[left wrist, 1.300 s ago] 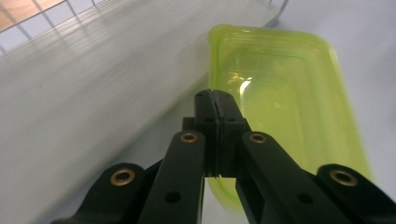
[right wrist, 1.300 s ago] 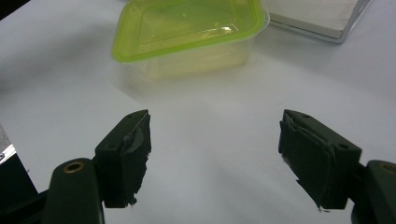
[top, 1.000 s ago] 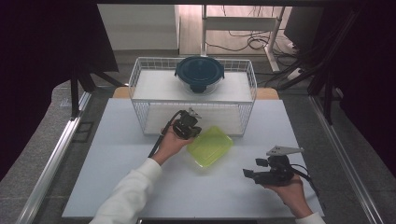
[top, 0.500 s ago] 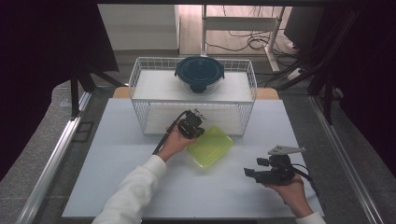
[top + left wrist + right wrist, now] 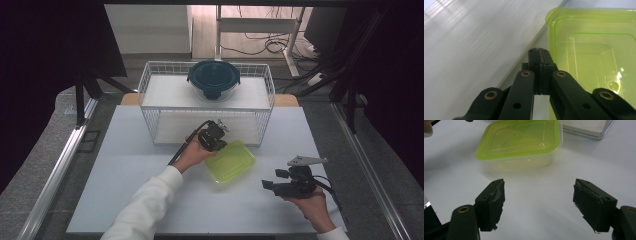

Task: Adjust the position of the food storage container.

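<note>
On the white table [image 5: 125, 200], just in front of the wire basket [image 5: 150, 115], lies the green lidded container [image 5: 231, 161]. The left gripper [image 5: 539, 53], jaws pressed together on nothing, hovers at its lid corner; I judge it should push gently to avoid tipping. The right gripper [image 5: 539, 205] waits with jaws apart, with free table around it.
</note>
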